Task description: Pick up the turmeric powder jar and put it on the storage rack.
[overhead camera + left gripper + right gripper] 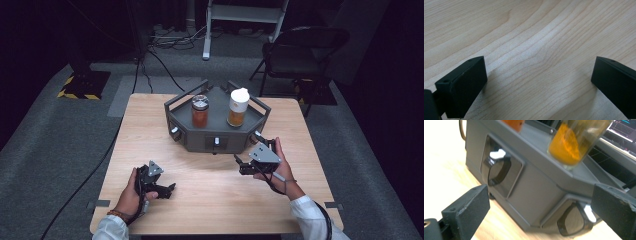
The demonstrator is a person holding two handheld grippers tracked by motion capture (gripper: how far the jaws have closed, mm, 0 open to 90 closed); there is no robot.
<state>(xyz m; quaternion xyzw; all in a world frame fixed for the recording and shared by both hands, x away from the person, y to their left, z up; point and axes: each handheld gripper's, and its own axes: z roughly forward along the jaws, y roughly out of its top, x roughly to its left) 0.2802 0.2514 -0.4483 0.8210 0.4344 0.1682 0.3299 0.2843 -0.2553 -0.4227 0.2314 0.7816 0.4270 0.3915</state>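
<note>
Spreading wide over bare wood, the two black jaws of the left gripper [159,190] hold nothing; the left gripper view has only pale grain between them. The right gripper [248,163] likewise has its two jaws far apart and empty, and the right gripper view looks between them at the front wall of the dark grey, many-sided plastic stand [195,132], which it nearly reaches without touching.

Counted: two grippers, one in each hand, each with a grey three-cornered plate on top. One stand. Two jars on the stand's deck: a clear glass jar with a dark metal lid and reddish-orange filling [200,111] on the left part of the deck, and a clear jar with a white cap and amber-orange filling [238,107] on the right part, the two well apart and upright. At least three recessed round knobs with white markers sit in the stand's front faces; the right gripper view shows two of them [496,167] [574,220].

The stand rests toward the far edge of the square light-wood desk [150,145]; the left gripper lies well nearer than the stand and to its left, the right gripper just in front of its right corner. Around the desk is grey carpet, and beyond the stand stand a black folding chair [300,47], a white frame, and floor cables. No writing is readable anywhere.
</note>
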